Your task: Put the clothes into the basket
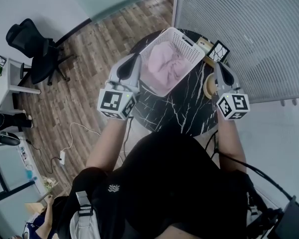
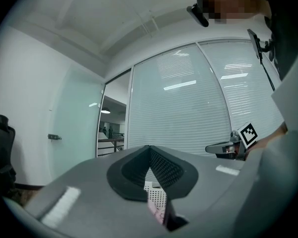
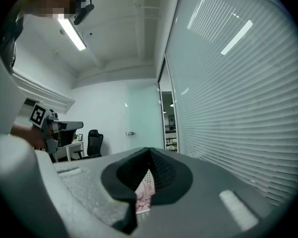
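Observation:
A white plastic basket [image 1: 182, 39] stands on the round black marble table [image 1: 184, 111] with pink clothes [image 1: 167, 63] bunched inside it. My left gripper [image 1: 133, 63] hovers at the basket's left rim, shut and with nothing in it. Over the table's right side, just right of the basket, my right gripper [image 1: 222, 69] is also shut and holds nothing. In the left gripper view the left gripper [image 2: 149, 150] has its tips together, with the basket [image 2: 155, 193] and the pink clothes [image 2: 155, 210] showing below them. The right gripper [image 3: 149, 151] looks the same, above the pink clothes [image 3: 145, 192].
A round wooden object [image 1: 208, 86] and a marker card [image 1: 218, 51] lie on the table right of the basket. A black office chair [image 1: 32, 46] and a white desk [image 1: 10, 78] stand at the left on the wood floor. A wall of blinds [image 1: 249, 29] runs close on the right.

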Motion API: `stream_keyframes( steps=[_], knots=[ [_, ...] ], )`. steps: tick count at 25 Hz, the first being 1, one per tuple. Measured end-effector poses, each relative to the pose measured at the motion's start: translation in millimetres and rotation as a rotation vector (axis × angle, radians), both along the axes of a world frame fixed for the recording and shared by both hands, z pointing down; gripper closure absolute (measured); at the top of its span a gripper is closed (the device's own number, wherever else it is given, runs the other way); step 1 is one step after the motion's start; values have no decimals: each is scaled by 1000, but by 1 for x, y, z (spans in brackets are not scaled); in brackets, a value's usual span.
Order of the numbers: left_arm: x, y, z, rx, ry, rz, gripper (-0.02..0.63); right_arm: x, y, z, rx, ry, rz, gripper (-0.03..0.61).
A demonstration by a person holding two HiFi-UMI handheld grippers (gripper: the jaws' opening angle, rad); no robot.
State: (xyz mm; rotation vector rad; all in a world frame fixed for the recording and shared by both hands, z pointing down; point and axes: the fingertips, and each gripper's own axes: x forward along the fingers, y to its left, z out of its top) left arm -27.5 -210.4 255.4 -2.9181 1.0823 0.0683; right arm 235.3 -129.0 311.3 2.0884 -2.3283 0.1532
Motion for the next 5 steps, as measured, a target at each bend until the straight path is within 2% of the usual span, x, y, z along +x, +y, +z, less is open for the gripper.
stream_keyframes(
  steps=[5],
  knots=[
    [5, 3, -5, 11, -3, 4, 606, 5, 4, 2, -7, 5, 2, 577]
  ],
)
